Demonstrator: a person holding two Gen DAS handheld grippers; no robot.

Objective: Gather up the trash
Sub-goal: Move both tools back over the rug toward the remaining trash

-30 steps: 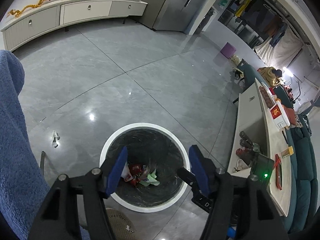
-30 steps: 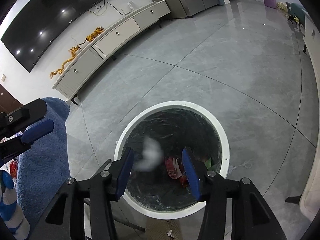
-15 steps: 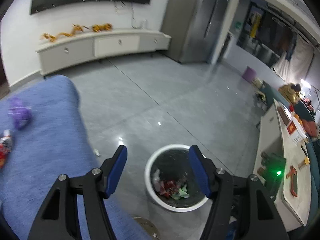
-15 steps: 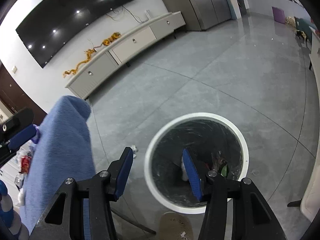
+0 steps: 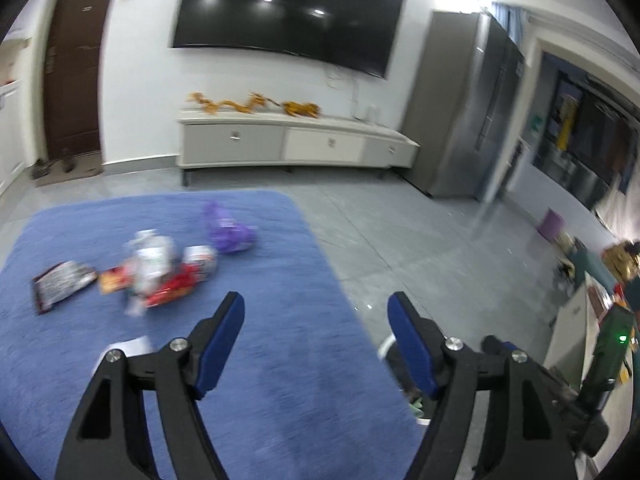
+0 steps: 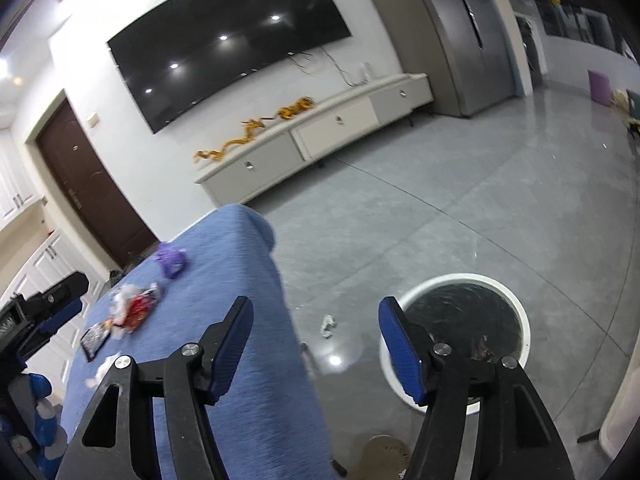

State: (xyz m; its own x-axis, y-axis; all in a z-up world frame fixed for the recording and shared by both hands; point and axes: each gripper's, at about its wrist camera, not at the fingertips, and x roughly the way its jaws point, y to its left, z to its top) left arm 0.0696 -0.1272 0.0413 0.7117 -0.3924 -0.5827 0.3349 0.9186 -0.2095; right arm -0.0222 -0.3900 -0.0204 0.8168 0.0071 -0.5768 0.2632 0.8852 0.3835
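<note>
Both our left gripper (image 5: 314, 322) and right gripper (image 6: 314, 330) have empty fingers spreading wider. The wrappers (image 5: 160, 276) lie clustered on the blue-covered table (image 5: 280, 360), so a hasty pinch may drag neighbours off, away from the bin (image 6: 516, 320).

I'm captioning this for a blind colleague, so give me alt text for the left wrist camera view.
The empty left gripper, jaws opening, points over a blue cloth-covered surface where blurred trash lies: a purple bag, a red wrapper, a dark packet and clear plastic. Behind stand a white cabinet and a wall television.
</note>
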